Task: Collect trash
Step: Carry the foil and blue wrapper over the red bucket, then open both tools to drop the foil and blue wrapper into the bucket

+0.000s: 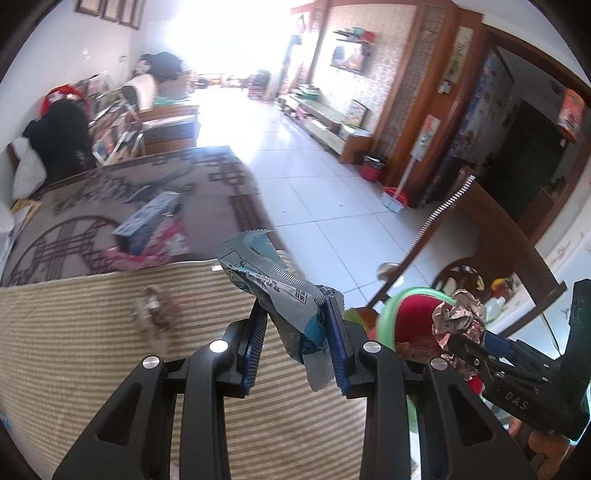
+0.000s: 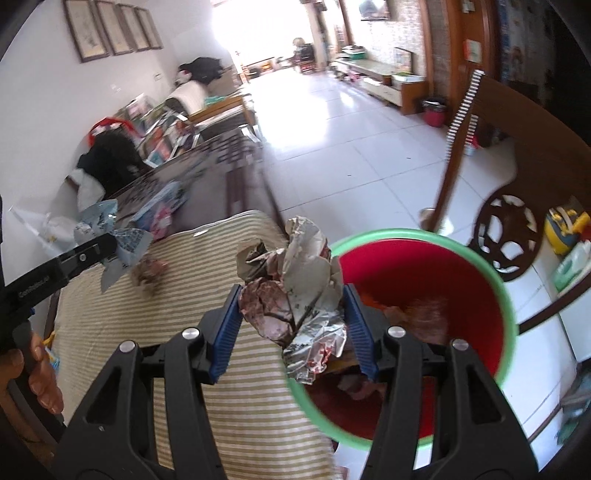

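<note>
I am pinching a blue and white wrapper in my left gripper, fingers close together, over the striped cloth. My right gripper is squeezing a crumpled foil ball at the edge of the red bin. A brown scrap on the cloth is too blurry to tell

A striped cloth lies under the tongs. Beyond them, a patterned rug carries a blue box. A wooden chair stands right of them; framed pictures hang far beyond on the wall.
</note>
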The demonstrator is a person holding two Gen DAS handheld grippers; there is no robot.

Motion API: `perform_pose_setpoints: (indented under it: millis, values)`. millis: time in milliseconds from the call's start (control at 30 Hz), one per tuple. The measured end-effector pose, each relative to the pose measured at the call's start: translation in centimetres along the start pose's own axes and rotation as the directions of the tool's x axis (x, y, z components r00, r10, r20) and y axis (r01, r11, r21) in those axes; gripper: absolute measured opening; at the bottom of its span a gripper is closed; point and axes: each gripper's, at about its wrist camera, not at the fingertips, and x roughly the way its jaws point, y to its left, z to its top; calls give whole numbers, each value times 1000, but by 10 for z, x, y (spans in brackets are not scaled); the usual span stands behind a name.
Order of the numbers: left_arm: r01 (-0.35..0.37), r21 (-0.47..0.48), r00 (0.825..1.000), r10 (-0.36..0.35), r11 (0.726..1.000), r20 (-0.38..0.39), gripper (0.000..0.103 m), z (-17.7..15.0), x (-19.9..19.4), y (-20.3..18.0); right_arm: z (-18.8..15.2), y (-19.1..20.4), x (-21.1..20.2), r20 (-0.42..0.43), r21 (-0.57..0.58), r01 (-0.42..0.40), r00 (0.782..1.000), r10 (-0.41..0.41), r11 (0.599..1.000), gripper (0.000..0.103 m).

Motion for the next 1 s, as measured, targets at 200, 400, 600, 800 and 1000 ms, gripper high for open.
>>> perform_pose_setpoints:
  millis: [200, 400, 600, 800, 1000]
  values:
    - [70, 51, 997, -69, 996, -25, 30, 3, 12, -35, -2, -39, -10, 16, 69, 63, 998, -64, 996, 53]
    - [141, 111, 989, -135, 984, -61, 30, 4, 25, -66, -7, -63, -17, 19, 117, 107, 994, -110, 987, 53]
    - [239, 154, 965, -217, 959, -147, 30, -1, 48, -98, -9, -86, -24, 22, 167, 153, 987, -158, 974, 53]
    - [308, 180, 939, -268, 934, -216, 30, -7, 67, -122, -12, -102, -28, 17, 208, 186, 981, -193, 960, 52]
    - [333, 193, 925, -280, 923, -258, 64, -16, 78, -129, -15, -106, -22, -2, 221, 190, 981, -195, 957, 55]
